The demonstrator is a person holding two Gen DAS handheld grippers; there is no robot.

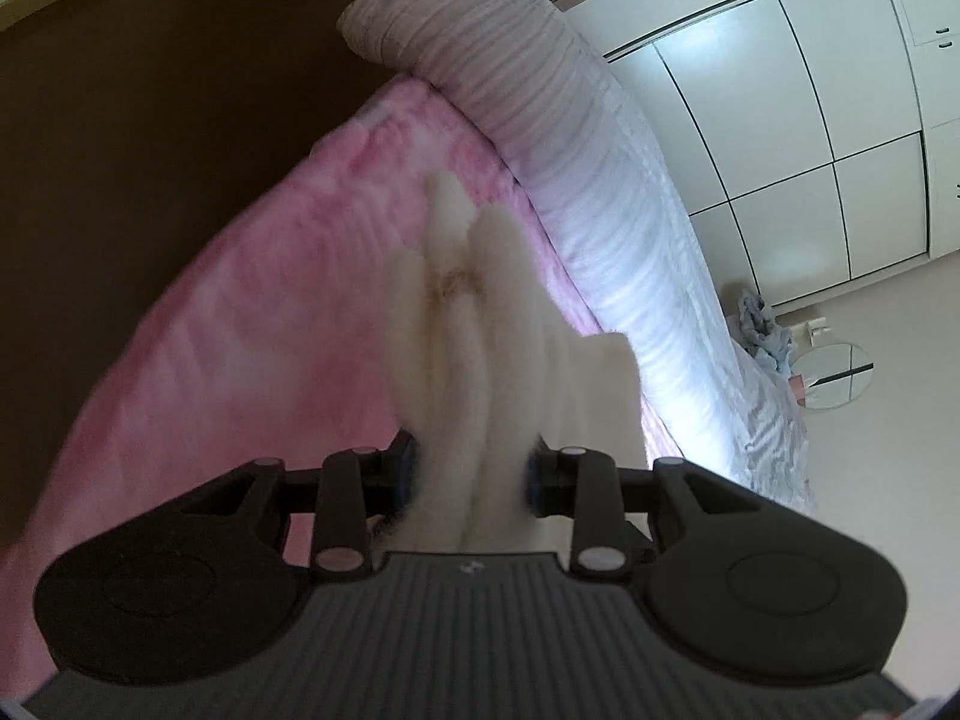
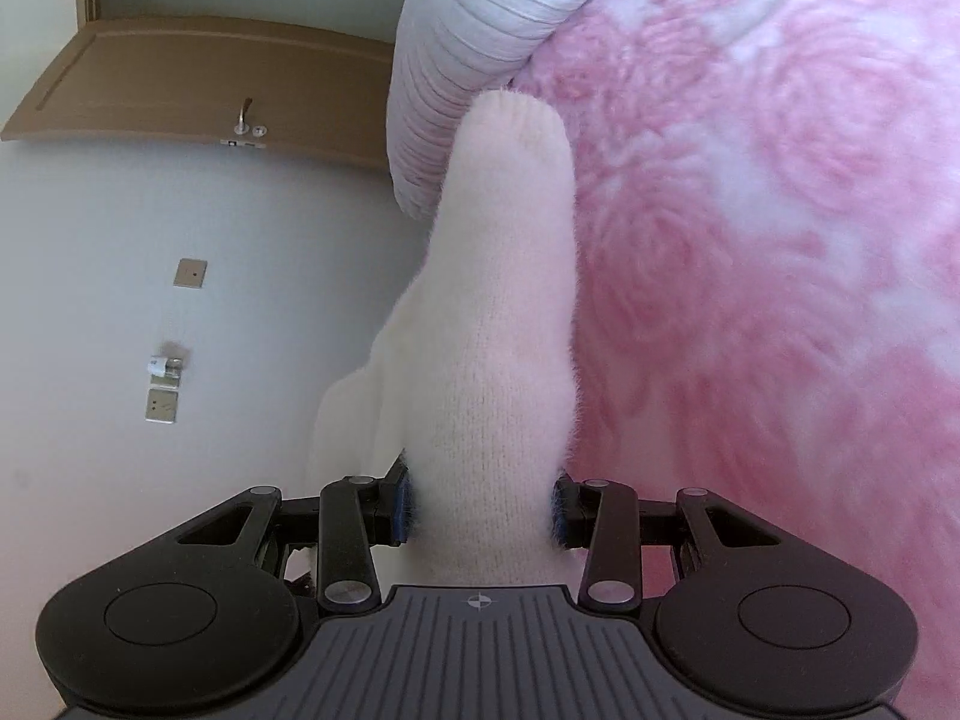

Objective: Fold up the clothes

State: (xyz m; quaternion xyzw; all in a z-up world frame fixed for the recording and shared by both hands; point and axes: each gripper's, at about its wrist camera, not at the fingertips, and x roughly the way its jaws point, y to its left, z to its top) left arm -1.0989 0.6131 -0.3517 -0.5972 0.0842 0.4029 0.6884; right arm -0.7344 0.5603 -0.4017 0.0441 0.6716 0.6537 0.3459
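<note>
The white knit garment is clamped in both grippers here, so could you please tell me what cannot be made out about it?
- Left wrist view: the white knit garment is bunched and motion-blurred; its type and the brownish mark on it are unreadable.
- Left gripper: the fabric covers the pad faces.
- Right wrist view: the right gripper squeezes a rounded fold; the rest lies hidden behind it.
- Neither view shows whether both hold one garment.

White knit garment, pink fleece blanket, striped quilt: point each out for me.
white knit garment (image 2: pixel 498 360), right wrist view, on its knit middle fold.
pink fleece blanket (image 2: pixel 768 252), right wrist view, on its bare patterned surface.
striped quilt (image 1: pixel 540 90), left wrist view, on its ribbed roll.
</note>
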